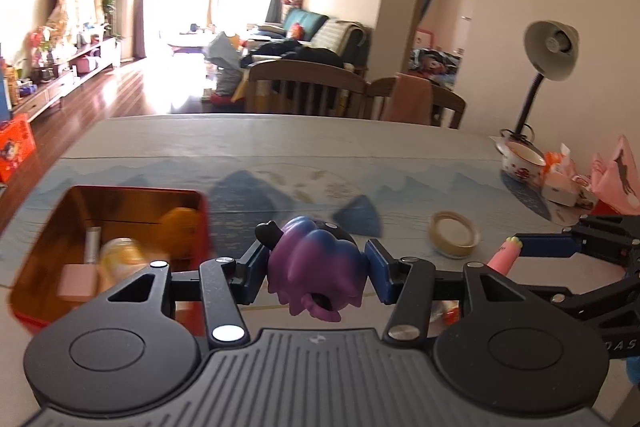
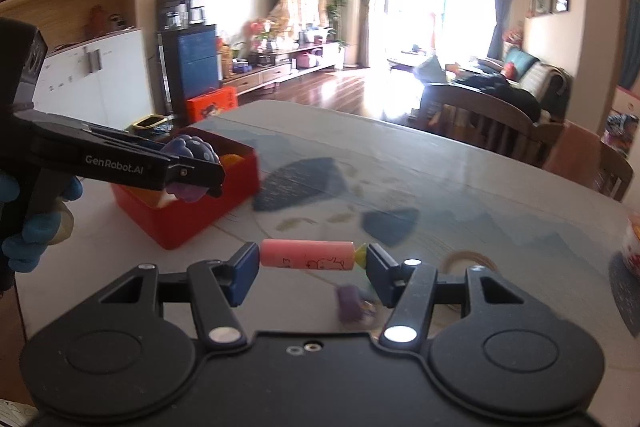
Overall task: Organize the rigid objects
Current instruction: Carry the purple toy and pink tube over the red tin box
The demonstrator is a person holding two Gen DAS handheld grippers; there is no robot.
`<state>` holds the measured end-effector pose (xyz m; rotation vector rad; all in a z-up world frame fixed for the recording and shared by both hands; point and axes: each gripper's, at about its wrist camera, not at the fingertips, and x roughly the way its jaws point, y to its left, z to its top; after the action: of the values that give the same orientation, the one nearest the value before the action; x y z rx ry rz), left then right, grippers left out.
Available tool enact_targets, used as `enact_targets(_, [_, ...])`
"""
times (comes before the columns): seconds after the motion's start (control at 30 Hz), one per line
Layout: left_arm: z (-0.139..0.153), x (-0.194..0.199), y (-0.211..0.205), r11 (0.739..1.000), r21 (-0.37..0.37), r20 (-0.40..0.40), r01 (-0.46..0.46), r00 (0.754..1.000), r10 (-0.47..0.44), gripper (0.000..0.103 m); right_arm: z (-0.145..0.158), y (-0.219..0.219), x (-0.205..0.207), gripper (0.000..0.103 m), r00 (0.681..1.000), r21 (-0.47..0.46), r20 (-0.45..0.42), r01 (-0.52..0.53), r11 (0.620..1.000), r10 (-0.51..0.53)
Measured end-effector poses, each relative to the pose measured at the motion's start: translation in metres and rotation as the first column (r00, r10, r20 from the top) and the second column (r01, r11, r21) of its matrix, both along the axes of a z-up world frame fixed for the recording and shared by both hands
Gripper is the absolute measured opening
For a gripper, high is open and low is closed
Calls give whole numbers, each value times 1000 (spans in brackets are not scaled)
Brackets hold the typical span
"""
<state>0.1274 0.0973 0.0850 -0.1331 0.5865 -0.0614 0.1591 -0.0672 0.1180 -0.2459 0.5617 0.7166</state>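
Note:
My left gripper [image 1: 316, 269] is shut on a purple and blue toy figure [image 1: 316, 263], held above the table just right of the red tin box [image 1: 44, 315]. The box holds several items, among them an orange one and a pink block. My right gripper [image 2: 308, 261] is shut on a pink cylinder toy with a yellow-green tip [image 2: 308, 255], held lengthwise between the pads above the table. The left gripper with the purple toy [image 2: 192, 157] shows in the right wrist view over the red box [image 2: 188, 219]. The pink cylinder [image 1: 505, 255] also shows at the right of the left wrist view.
A round jar lid [image 1: 454, 234] lies on the table. A small purple object [image 2: 351, 303] lies under my right gripper. A bowl [image 1: 523, 159], packets, a pink bag [image 1: 618, 175] and a desk lamp [image 1: 548, 51] stand at the right. Wooden chairs [image 1: 304, 87] line the far edge.

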Motion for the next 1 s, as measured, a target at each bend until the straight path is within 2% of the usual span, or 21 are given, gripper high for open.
enact_targets(0.23, [3,-18,49,995,-2,8,-105,994,105,52,7,48,-7,58,996,-2,19,-91,996,91])
enact_targets(0.53, [2,-33,106,972,20,23,-236,972,235,52,3,102,-15,58,985,-59,58,-162,985,165])
enact_targets(0.83, [-19,-22,158,941,8,-14,-337,941,338,52,-14,157,3,58,983,-103,93,-150,983,159])
enact_targets(1.0, [-27,-4,170,937,15,-7,-349,937,349,52,-29,184,16,58,984,-144,93,-138,980,153])
